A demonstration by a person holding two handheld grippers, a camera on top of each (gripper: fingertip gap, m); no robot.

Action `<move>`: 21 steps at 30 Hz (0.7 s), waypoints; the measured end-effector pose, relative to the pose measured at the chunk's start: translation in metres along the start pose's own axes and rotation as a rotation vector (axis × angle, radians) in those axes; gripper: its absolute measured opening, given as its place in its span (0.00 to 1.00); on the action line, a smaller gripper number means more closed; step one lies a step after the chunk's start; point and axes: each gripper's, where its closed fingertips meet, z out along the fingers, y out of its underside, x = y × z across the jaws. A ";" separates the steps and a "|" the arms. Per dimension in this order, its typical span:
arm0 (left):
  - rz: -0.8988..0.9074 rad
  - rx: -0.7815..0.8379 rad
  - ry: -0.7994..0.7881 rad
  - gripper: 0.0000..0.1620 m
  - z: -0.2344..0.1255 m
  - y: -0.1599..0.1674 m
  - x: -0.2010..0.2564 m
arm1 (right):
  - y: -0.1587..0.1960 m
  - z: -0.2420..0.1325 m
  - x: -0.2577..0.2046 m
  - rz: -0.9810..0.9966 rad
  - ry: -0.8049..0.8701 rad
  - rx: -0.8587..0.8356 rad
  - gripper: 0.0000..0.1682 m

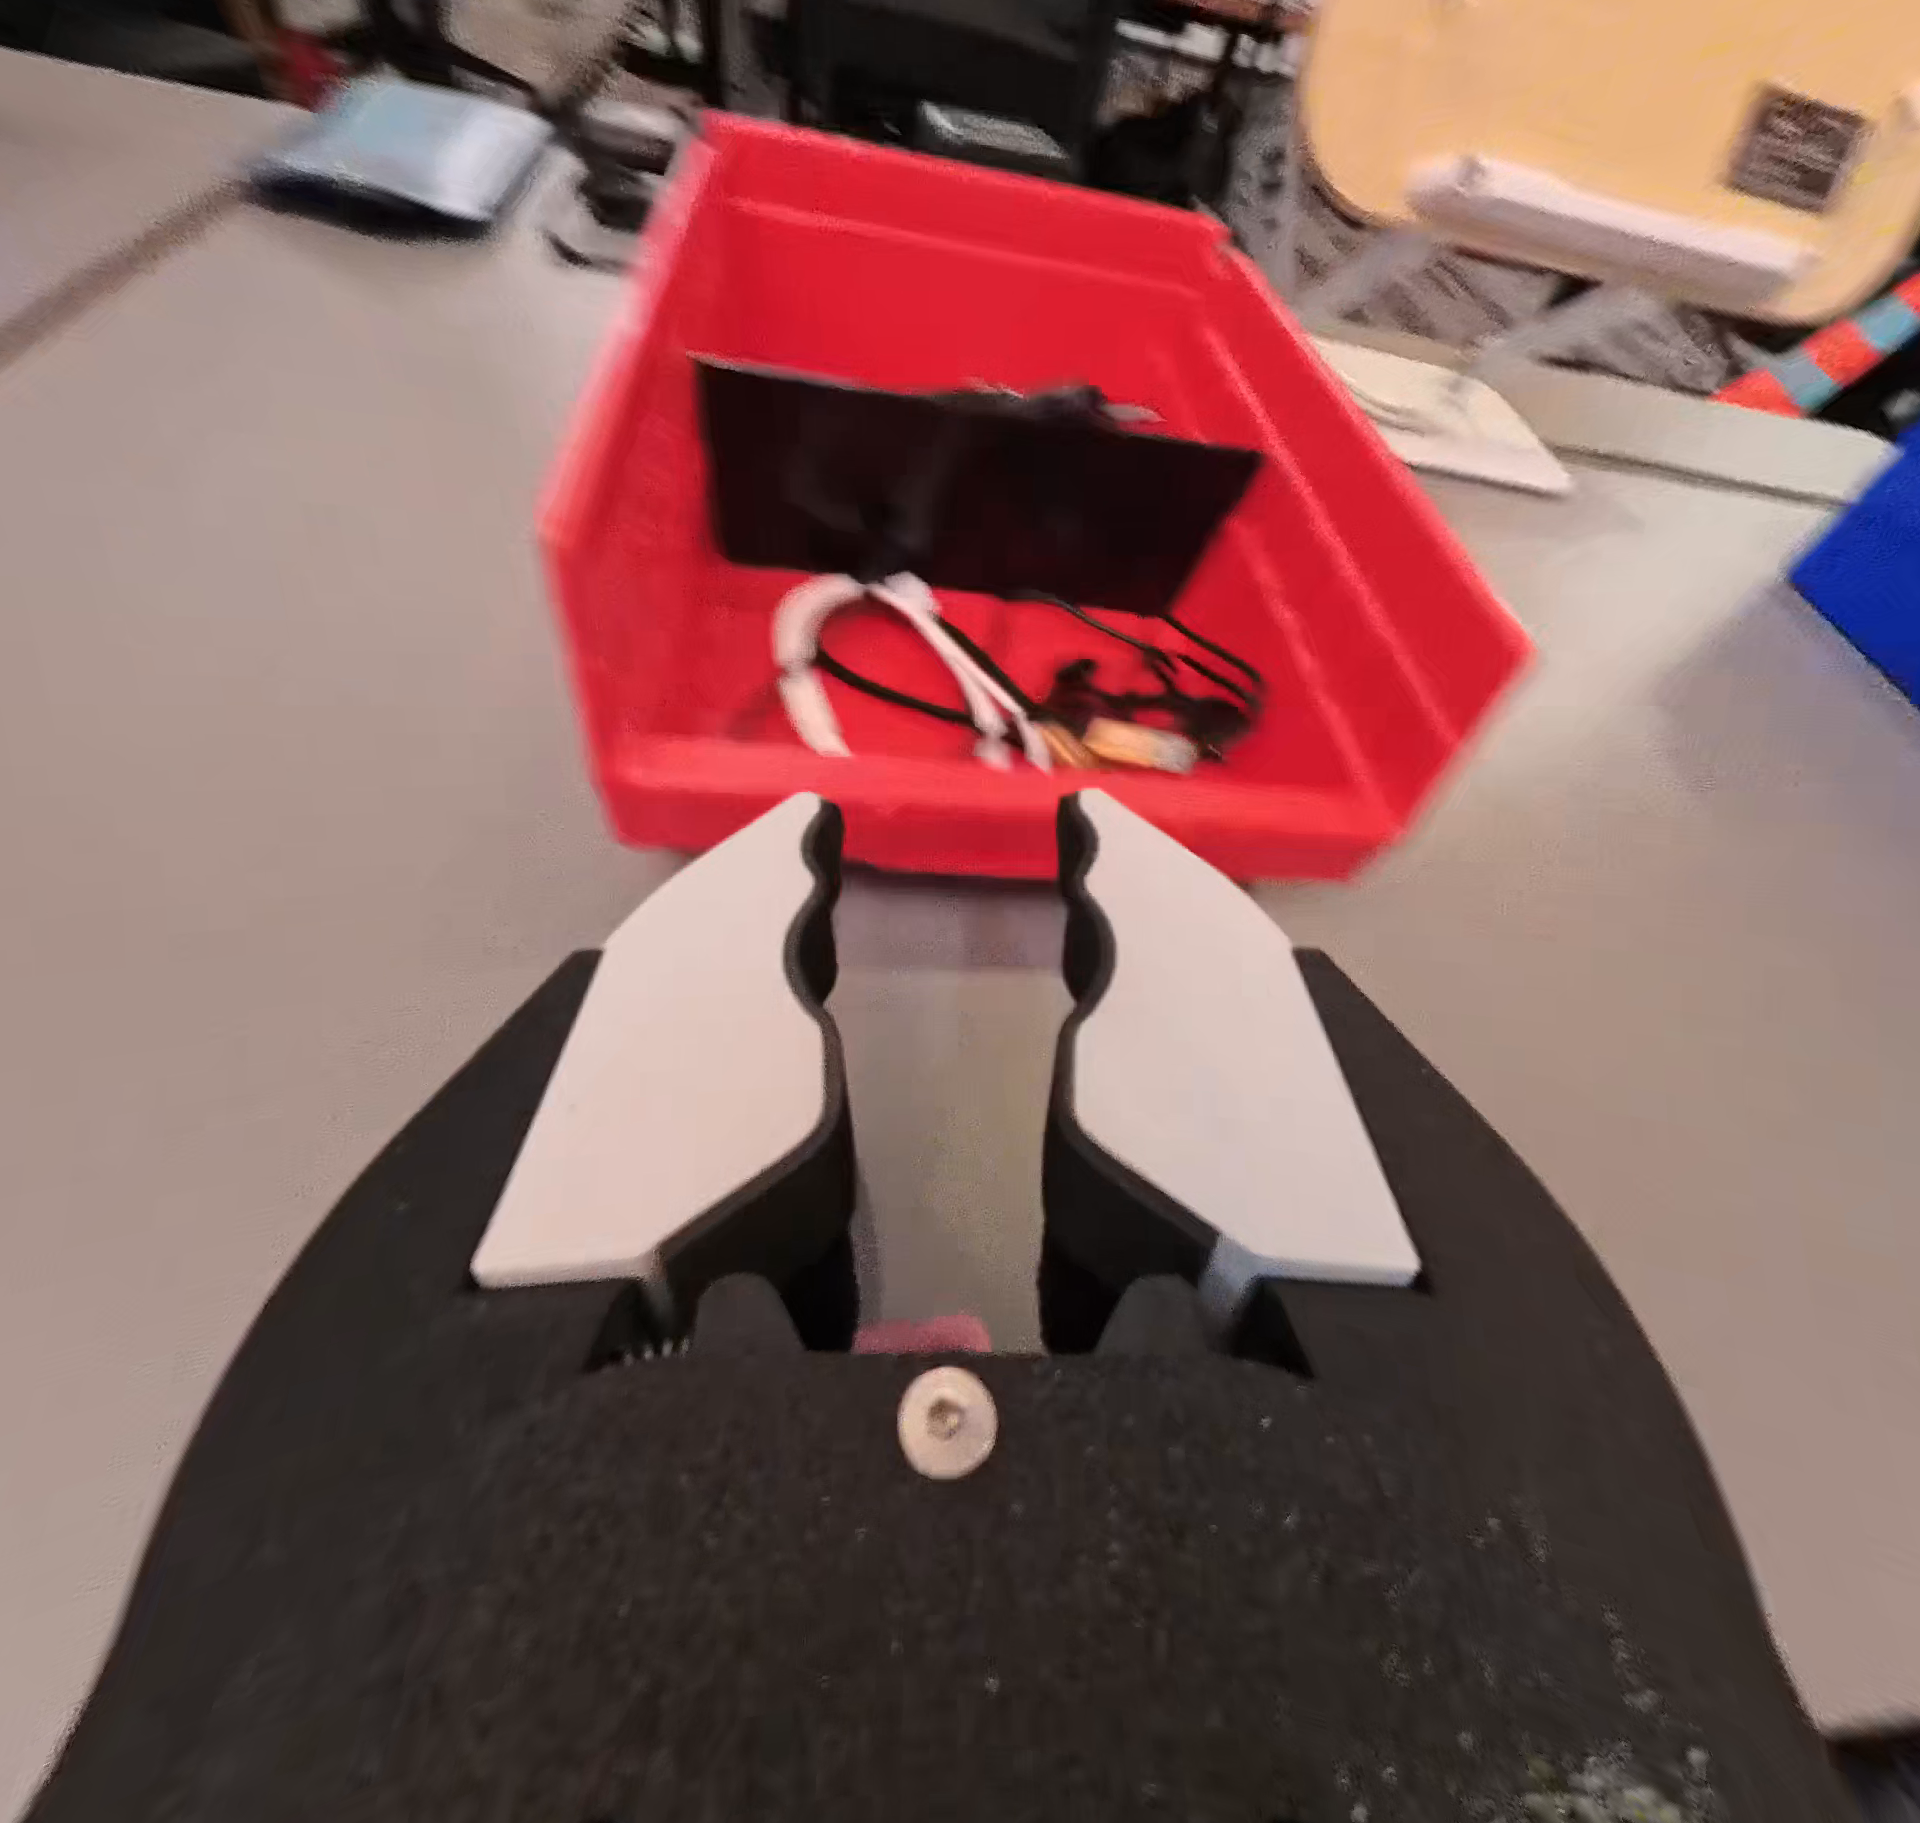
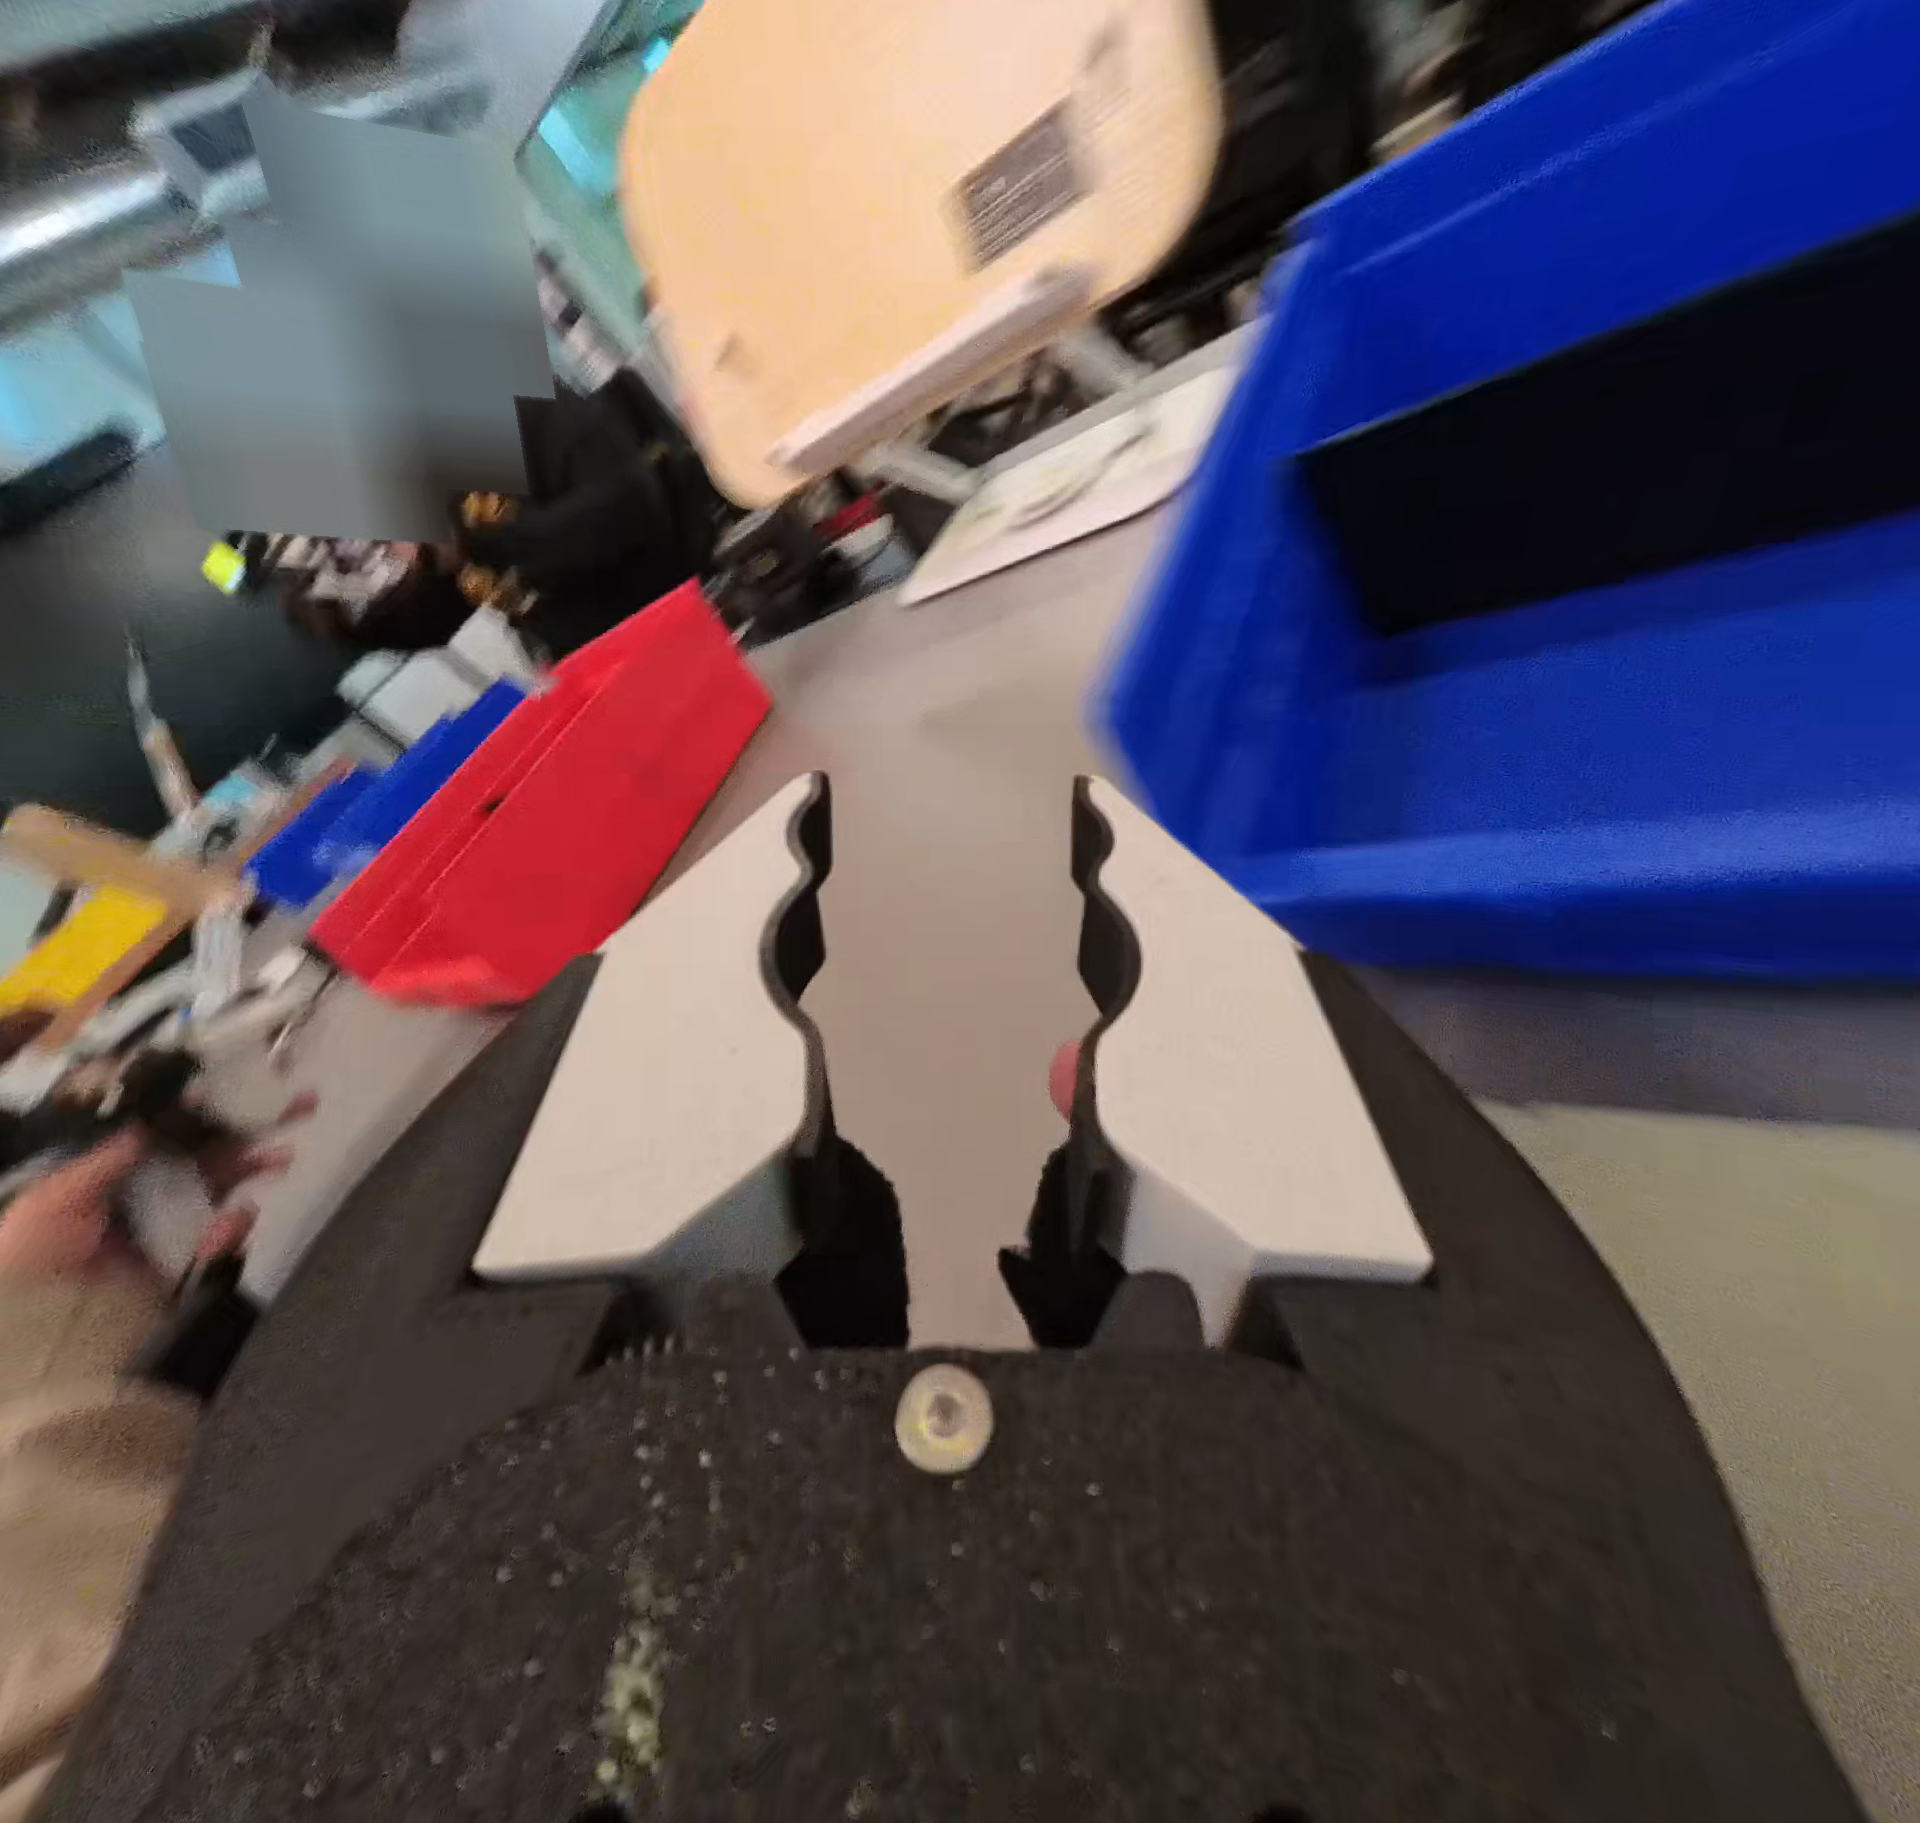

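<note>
My left gripper (image 1: 943, 817) is open and empty, just in front of the near lip of a red plastic bin (image 1: 1382, 568) on a grey table (image 1: 260, 734). Inside the bin lie a flat black panel (image 1: 956, 485) and a tangle of white and black wires with small orange parts (image 1: 1018, 693). My right gripper (image 2: 948, 791) is open and empty above the table, with a blue plastic bin (image 2: 1558, 693) close on its right and the red bin (image 2: 561, 817) farther off on its left. The blue bin's inside looks dark; I cannot tell its contents.
A corner of the blue bin (image 1: 1870, 568) shows at the right edge. A pale yellow board (image 1: 1621, 59) stands behind the table, and a white sheet (image 1: 1455, 423) lies near it. A blue-grey pouch (image 1: 405, 152) lies at the far left. More bins (image 2: 343, 828) and a hand (image 2: 62, 1243) show left. The left gripper's tips are roughly 50 cm from the right gripper's.
</note>
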 end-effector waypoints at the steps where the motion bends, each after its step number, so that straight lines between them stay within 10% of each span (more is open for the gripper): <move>1: 0.011 -0.019 0.018 0.22 -0.005 0.012 0.016 | -0.009 -0.018 0.028 0.010 0.071 0.037 0.26; 7: 0.345 0.012 -0.019 0.18 0.000 0.018 0.054 | -0.043 -0.077 0.106 -0.214 0.434 0.152 0.26; 11: 0.254 -0.022 0.036 0.15 0.011 0.022 0.059 | -0.025 -0.066 0.121 -0.379 0.577 0.038 0.28; 21: 0.207 -0.043 0.085 0.16 0.019 0.028 0.062 | -0.016 -0.050 0.112 -0.371 0.547 0.056 0.32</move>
